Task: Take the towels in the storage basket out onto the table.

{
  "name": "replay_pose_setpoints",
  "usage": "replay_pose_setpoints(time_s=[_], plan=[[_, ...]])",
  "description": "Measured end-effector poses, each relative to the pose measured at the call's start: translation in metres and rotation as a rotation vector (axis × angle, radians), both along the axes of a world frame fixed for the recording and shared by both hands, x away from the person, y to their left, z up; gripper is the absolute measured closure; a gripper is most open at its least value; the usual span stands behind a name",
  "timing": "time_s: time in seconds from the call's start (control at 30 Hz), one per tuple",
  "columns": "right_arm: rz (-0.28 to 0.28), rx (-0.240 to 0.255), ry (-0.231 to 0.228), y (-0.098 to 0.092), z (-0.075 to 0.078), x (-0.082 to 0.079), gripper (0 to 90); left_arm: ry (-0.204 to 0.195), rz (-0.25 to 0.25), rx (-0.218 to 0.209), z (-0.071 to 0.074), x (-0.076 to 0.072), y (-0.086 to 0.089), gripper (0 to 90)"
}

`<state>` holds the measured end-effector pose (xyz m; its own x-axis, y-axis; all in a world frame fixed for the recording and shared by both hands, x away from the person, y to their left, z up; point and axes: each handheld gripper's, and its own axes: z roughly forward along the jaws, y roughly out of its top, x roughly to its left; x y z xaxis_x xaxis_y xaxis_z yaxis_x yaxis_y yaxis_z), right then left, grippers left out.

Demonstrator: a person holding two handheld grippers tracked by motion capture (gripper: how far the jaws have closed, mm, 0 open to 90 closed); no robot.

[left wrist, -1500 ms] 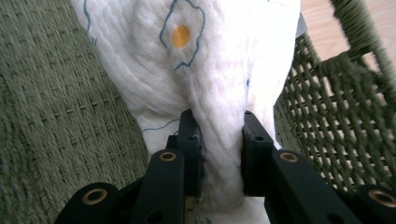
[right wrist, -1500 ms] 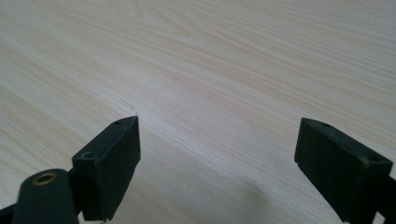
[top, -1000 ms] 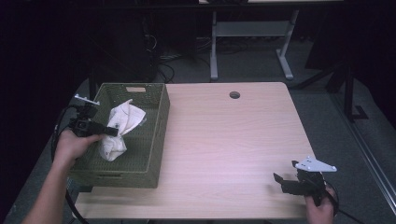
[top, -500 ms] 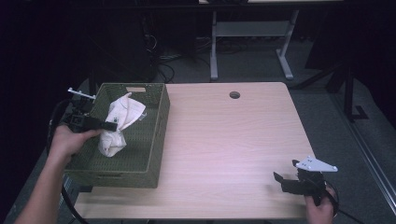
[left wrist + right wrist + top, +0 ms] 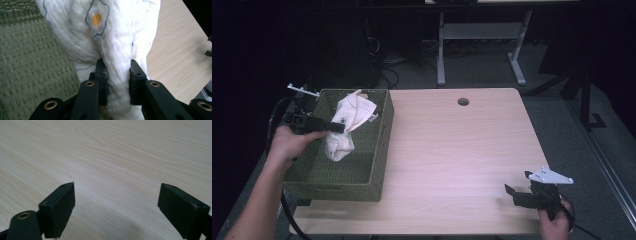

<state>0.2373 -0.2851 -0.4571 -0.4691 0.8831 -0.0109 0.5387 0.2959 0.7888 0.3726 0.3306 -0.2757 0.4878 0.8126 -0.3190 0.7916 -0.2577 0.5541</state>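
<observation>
left gripper (image 5: pixel 332 127) fingers clamp cloth (image 5: pixel 346 125) | cloth hangs lengthwise above basket (image 5: pixel 379 150) | right gripper (image 5: pixel 517 192) fingers wide, empty, well apart from basket

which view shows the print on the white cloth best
The left gripper view: the white cloth with blue outlines and an orange dot sits close up, pinched between the left gripper fingers. The high view shows it small, bunched and hanging over the green woven basket. The right gripper view faces bare tabletop.

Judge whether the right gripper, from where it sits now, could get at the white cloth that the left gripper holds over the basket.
Probably yes. The right gripper stands open at the table's near right corner, with bare wood between it and the white cloth, which the left gripper holds above the basket.
</observation>
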Motion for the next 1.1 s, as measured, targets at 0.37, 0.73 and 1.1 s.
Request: replay_pose_setpoints(time_s=[0.37, 0.73, 1.1], plan=[[-0.008, 0.008, -0.005, -0.002, 0.001, 0.0, 14.0, -0.022, -0.065, -0.003, 0.013, 0.0, -0.028, 73.7], [-0.008, -0.004, -0.002, -0.002, 0.001, -0.001, 14.0, -0.035, -0.128, 0.004, 0.017, 0.005, -0.063, 73.6], [-0.007, 0.008, -0.014, -0.004, 0.004, -0.003, 14.0, -0.026, -0.178, 0.01, 0.016, 0.013, -0.098, 73.6]])
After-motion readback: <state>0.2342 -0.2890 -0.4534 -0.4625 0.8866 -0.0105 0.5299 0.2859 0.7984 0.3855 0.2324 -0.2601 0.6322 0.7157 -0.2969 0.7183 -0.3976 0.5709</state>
